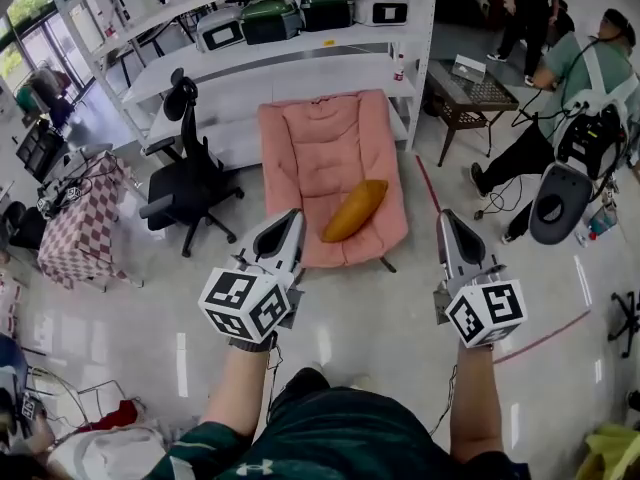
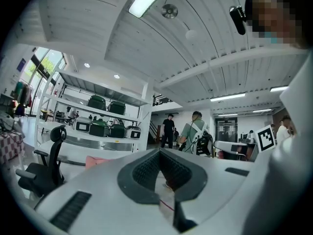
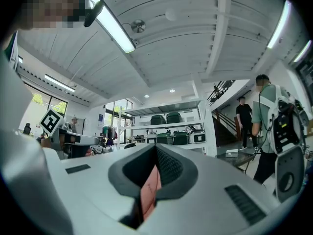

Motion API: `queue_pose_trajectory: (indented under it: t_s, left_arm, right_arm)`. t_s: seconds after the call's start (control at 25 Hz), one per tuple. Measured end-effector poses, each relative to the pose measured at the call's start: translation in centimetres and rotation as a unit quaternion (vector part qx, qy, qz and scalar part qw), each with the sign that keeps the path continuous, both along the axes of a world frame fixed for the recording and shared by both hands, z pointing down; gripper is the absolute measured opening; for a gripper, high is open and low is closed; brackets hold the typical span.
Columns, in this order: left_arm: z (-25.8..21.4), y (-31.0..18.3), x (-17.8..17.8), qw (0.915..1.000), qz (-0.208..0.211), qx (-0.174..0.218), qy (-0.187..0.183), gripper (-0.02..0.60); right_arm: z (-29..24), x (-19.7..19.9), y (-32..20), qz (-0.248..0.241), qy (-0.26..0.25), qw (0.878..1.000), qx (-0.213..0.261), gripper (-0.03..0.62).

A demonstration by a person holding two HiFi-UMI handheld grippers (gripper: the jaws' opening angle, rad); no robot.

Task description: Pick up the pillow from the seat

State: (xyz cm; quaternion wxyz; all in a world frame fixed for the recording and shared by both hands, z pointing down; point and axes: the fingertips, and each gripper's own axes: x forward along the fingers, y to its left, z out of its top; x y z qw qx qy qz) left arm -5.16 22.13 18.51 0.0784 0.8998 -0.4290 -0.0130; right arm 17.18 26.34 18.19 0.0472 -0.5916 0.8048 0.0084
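Both closed and empty: left tongs (image 1: 293, 216), right tongs (image 1: 447, 218). The pillow (image 1: 354, 210) lies on the seat (image 1: 320, 138), well ahead. Unopened, they may shove it off.

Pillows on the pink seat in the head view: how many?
1. An orange pillow lies slantwise on the pink seat, in its lower right part as the head view shows it. No other pillow shows, and none seems hidden.

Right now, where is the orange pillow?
In the head view, the orange pillow lies on the pink seat, toward its front right corner, before the white shelves.
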Motion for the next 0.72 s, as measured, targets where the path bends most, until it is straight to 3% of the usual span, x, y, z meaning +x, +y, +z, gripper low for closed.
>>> queue_pose_trajectory:
  t_s: [0.4,0.72]
  left_arm:
    - [1.0,-3.6,-0.2,1.0000,-0.003,0.000,0.002,0.000]
    - [1.6,-10.5,-2.0,0.9999,0.016,0.002,-0.002,0.000]
  right_arm:
    - [0.7,0.3,-3.3,0.004,0.003,1.000,-0.002,0.002]
    - [0.9,-2.6,-10.0,0.010,0.007,1.000,-0.007,0.003]
